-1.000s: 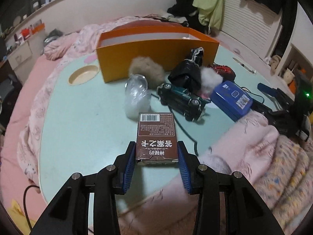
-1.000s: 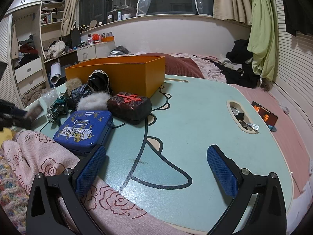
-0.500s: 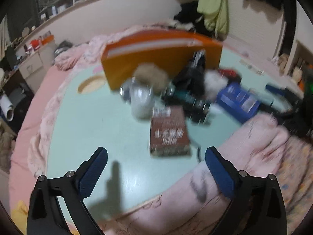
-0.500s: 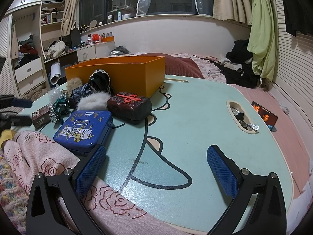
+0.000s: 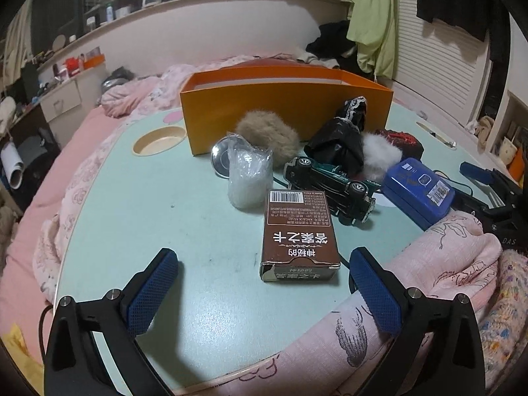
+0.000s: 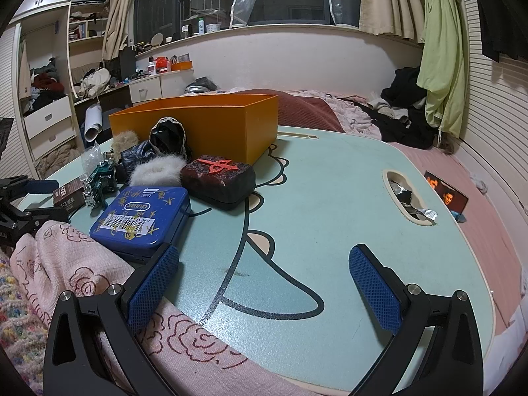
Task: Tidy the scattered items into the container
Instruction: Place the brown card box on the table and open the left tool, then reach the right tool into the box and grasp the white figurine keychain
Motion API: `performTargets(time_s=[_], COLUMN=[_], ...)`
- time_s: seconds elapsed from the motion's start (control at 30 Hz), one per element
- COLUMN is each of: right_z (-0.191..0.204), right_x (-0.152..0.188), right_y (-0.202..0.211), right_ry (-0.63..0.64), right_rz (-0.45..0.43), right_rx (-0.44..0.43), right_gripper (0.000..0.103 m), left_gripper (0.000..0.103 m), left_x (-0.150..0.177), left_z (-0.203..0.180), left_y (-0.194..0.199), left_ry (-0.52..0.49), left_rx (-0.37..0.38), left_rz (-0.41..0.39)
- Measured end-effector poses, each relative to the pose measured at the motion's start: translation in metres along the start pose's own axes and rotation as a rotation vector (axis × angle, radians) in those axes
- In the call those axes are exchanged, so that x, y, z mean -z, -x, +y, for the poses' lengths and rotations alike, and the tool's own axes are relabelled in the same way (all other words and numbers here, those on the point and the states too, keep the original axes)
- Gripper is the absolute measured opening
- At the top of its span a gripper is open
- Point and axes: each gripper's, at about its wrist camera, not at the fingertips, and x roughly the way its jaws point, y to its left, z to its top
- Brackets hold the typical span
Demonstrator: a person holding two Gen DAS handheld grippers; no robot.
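The brown box [image 5: 298, 236] lies flat on the table [image 5: 138, 211], between the wide-apart left gripper [image 5: 264, 290] pads, untouched. The right gripper [image 6: 264, 283] gapes idle. Best grip its long sides squarely, then lift toward the orange container [image 5: 283, 109] behind.

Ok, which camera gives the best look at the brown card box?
The left wrist view. The brown box lies flat on the table between the open left gripper fingers, untouched, with its whole top, barcode and torn end showing. The right wrist view catches only a small sliver of it at the far left, behind the toy car.
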Motion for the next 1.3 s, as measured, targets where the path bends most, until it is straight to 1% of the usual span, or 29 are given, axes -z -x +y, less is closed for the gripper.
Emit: performTargets(time_s=[0.33,0.5,0.57,0.63,0.67,0.73,0.77,0.8,0.83,0.87,0.9,1.03,1.07,1.17,1.2,1.3], right_z=[-0.003,-0.002,-0.003,-0.005,-0.007,-0.011,-0.013,-0.014,-0.014,-0.012,-0.009,0.017,0.024,0.045,0.052,0.067], right_x=[-0.001,-0.008,-0.012,-0.019,-0.024,-0.040,-0.052,-0.067,-0.082,-0.099,-0.117,-0.165,-0.174,-0.188,-0.190,-0.190], right_y=[-0.003,-0.003,-0.001,0.003,0.005,0.011,0.014,0.015,0.013,0.008,0.000,-0.044,-0.060,-0.105,-0.118,-0.150], right_ry=[0.001,0.020,0.031,0.054,0.067,0.092,0.103,0.118,0.136,0.165,0.205,0.380,0.420,0.517,0.558,0.666], right_rz=[0.009,0.039,0.044,0.036,0.025,-0.009,-0.028,-0.043,-0.046,-0.031,-0.006,0.132,0.187,0.366,0.413,0.484], right_rx=[0.007,0.037,0.039,0.053,0.065,0.092,0.108,0.125,0.138,0.146,0.154,0.153,0.142,0.101,0.107,0.185], right_gripper=[0.103,0.102,0.095,0.077,0.073,0.061,0.058,0.053,0.051,0.049,0.044,0.044,0.044,0.044,0.044,0.044], left_gripper=[0.103,0.103,0.103,0.103,0.103,0.103,0.103,0.103,0.103,0.103,0.103,0.103,0.103,0.103,0.103,0.103], left_x=[0.001,0.001,0.001,0.001,0.001,0.001,0.001,0.001,0.001,0.001,0.001,0.001,0.001,0.001,0.000,-0.002], left_z=[0.000,0.000,0.000,0.000,0.000,0.000,0.000,0.000,0.000,0.000,0.000,0.000,0.000,0.000,-0.001,-0.003], left_y=[0.000,0.000,0.000,0.000,0.000,0.000,0.000,0.000,0.000,0.000,0.000,-0.001,-0.001,-0.001,-0.001,-0.002], left_ry=[0.000,0.000,0.000,0.000,0.000,0.000,0.000,0.000,0.000,0.000,0.000,0.000,0.001,0.000,0.000,-0.001], left_rx=[0.000,0.000,0.000,0.000,0.000,0.000,0.000,0.000,0.000,0.000,0.000,0.000,0.000,0.002,0.002,0.003], left_rz=[0.000,0.000,0.000,0.000,0.000,0.000,-0.001,-0.001,-0.001,-0.001,-0.001,-0.002,-0.002,-0.004,-0.004,-0.008])
